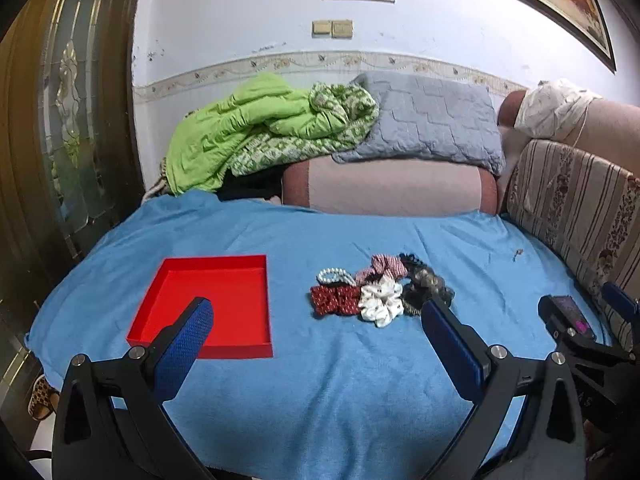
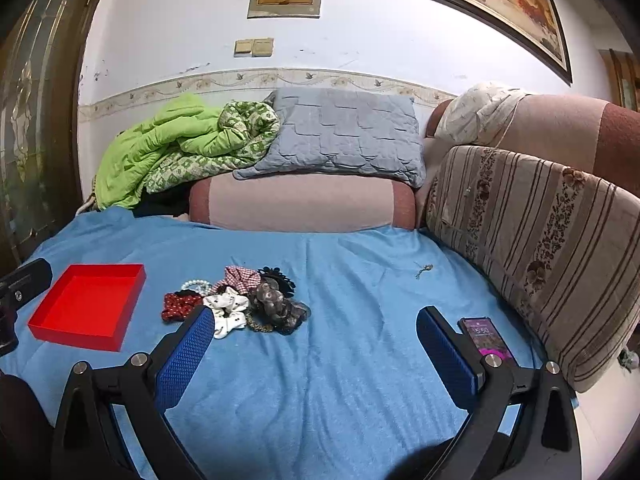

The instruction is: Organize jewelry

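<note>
Fingers of both the left gripper (image 1: 316, 320) and the right gripper (image 2: 316, 326) are spread wide and hold nothing, above a blue blanket (image 1: 340, 380). Ahead of the left gripper, a pile of scrunchies (image 1: 380, 290) lies at about 12 o'clock, with a bead bracelet (image 1: 335, 276) touching its far left edge. An empty red tray (image 1: 216, 304) sits at 10 o'clock, apart from the pile. From the right gripper, a phone (image 2: 486, 338) lies at 2 o'clock, just beside its right finger.
</note>
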### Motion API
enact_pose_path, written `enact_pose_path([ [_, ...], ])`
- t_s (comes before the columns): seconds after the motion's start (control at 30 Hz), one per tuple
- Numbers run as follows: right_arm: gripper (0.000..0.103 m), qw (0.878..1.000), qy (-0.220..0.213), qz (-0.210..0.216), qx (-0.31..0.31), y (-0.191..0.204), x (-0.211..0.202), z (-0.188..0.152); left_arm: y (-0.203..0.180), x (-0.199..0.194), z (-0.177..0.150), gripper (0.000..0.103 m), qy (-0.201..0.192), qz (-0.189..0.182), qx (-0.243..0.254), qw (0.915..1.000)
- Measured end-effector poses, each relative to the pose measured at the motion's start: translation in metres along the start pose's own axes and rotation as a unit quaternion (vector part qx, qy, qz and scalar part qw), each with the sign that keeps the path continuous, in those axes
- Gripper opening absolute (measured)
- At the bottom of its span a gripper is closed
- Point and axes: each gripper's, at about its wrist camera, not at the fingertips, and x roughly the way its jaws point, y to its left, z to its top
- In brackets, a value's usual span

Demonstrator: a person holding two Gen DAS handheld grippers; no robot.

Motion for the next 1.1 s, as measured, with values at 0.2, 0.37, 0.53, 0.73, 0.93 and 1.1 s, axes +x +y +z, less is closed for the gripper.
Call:
enact_pose_path([
  [0.2,0.102,1.0,0.019,0.003,-0.009,0.004,0.02,-0.012,0.002,0.021,-0.01,0.103,0.02,0.003,0.001,0.9998],
  [0.37,0.102,0.999,0.028,0.009,-0.023,0.01,0.032,-0.02,0.009,0.035,-0.015,0.103,0.033,0.005,-0.008,0.9994],
  [0.53,0.102,0.998,0.049,0.017,-0.027,0.014,0.049,-0.028,0.012,0.057,-0.023,0.103,0.06,0.005,-0.011,0.9981],
  [0.73,0.102,0.997,0.07,0.03,-0.03,0.017,0.072,-0.032,0.017,0.082,-0.03,0.103,0.089,0.004,-0.011,0.996],
  [0.93,0.102,0.995,0.095,0.037,-0.01,0.012,0.099,-0.032,0.031,0.109,-0.035,0.103,0.113,0.013,-0.017,0.9934],
  [1.1,0.102,0.993,0.108,0.04,-0.002,0.009,0.122,-0.03,0.037,0.135,-0.033,0.103,0.13,0.011,-0.019,0.9913],
])
